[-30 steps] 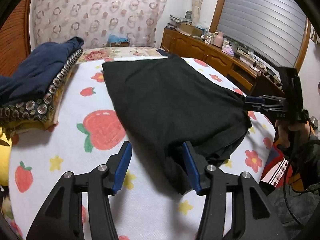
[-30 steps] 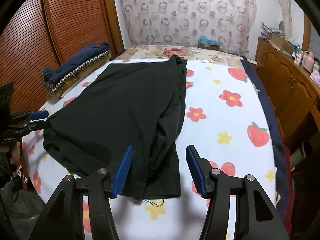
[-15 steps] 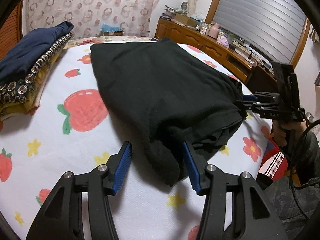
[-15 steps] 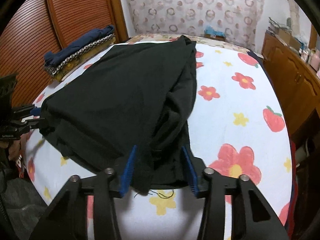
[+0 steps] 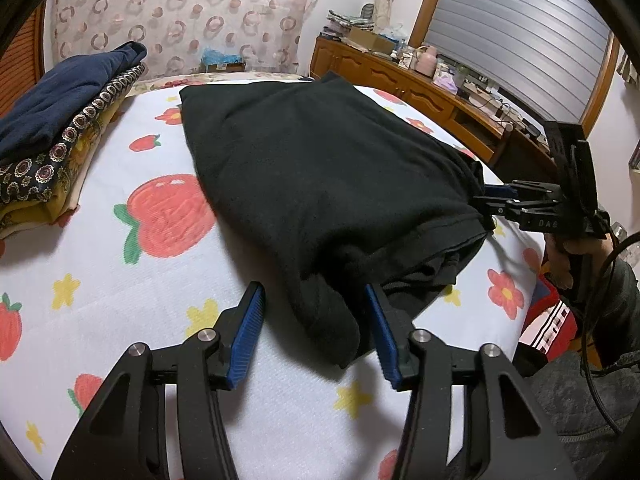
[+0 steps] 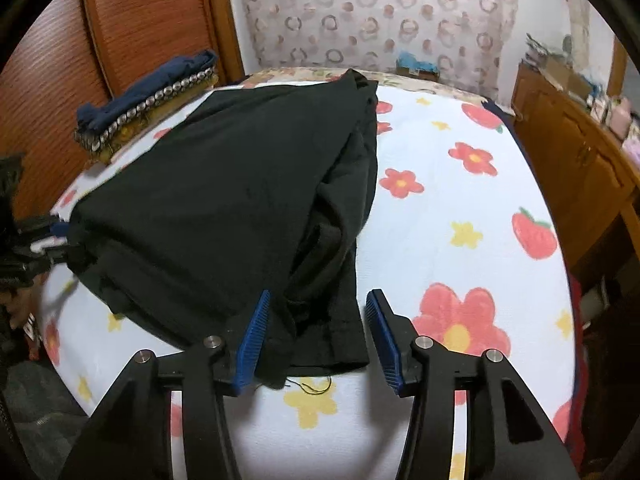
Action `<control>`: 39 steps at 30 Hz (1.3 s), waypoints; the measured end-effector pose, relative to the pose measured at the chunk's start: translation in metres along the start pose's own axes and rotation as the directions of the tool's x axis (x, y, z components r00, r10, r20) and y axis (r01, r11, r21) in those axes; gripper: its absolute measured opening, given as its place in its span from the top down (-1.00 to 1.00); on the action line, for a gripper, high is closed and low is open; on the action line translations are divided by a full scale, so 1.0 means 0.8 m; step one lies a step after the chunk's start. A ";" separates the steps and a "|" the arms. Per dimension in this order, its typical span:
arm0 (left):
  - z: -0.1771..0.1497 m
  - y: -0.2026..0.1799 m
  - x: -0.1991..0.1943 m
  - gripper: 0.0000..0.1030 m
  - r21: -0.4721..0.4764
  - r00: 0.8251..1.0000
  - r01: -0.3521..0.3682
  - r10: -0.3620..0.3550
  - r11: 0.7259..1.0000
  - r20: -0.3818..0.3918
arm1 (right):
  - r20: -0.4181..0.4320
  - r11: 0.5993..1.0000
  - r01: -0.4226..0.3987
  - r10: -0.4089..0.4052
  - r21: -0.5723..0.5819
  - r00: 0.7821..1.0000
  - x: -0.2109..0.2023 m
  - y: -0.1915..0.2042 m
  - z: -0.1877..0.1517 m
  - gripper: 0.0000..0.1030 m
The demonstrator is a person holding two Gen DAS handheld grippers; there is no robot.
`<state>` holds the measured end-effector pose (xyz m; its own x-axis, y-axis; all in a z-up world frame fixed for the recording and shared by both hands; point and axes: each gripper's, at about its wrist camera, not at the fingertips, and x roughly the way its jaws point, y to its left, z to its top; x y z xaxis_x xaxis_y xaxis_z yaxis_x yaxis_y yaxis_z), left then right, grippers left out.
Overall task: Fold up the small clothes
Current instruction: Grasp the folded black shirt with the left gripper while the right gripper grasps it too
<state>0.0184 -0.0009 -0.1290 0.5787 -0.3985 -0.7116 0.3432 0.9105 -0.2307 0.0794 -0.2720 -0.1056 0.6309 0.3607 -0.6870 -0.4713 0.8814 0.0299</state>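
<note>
Left wrist: fruit-print bedspread, wooden dresser; both claws part-open around black garment corners

A black, loosely folded cloth garment lies on a white bedsheet printed with red flowers and strawberries. Its near corner sits between the blue-padded fingers of the right gripper, whose jaws have just been opening; the left pad touches the fabric, the right pad stands clear. At the far left, a stack of folded clothes rests beside a reddish wooden wardrobe door. The left gripper meets the garment's left corner, too blurred to read.
</note>
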 end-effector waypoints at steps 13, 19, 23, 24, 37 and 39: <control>0.095 0.013 -0.046 0.85 -0.029 0.978 0.015 -0.009 0.999 0.209 | 0.221 0.974 -0.224 0.220 -0.006 0.950 -0.058 -0.009 0.067 0.80; 0.181 0.064 -0.014 0.85 -0.084 0.974 -0.050 0.067 0.995 0.215 | 0.257 0.980 -0.195 0.181 0.033 0.949 -0.031 -0.027 0.155 0.80; 0.212 0.096 0.014 0.85 -0.104 0.978 -0.072 0.090 0.992 0.187 | 0.232 0.986 -0.153 0.135 0.062 0.963 0.022 -0.036 0.203 0.80; 0.219 0.101 0.022 0.85 -0.104 0.979 -0.074 0.092 0.992 0.179 | 0.224 0.986 -0.153 0.134 0.068 0.965 0.036 -0.037 0.211 0.80; 0.248 0.116 0.050 0.08 -0.029 0.974 -0.147 0.150 0.989 0.168 | 0.183 0.999 -0.051 0.053 -0.016 0.982 0.085 -0.028 0.279 0.24; 0.246 0.113 0.043 0.05 -0.013 0.973 -0.154 0.154 0.988 0.170 | 0.197 0.997 -0.052 0.061 -0.052 0.979 0.075 -0.027 0.276 0.23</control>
<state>0.2148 0.0457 -0.0435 0.7419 -0.2660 -0.6155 0.2398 0.9625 -0.1270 0.2638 -0.2017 0.0129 0.7098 0.4668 -0.5275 -0.5350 0.8444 0.0274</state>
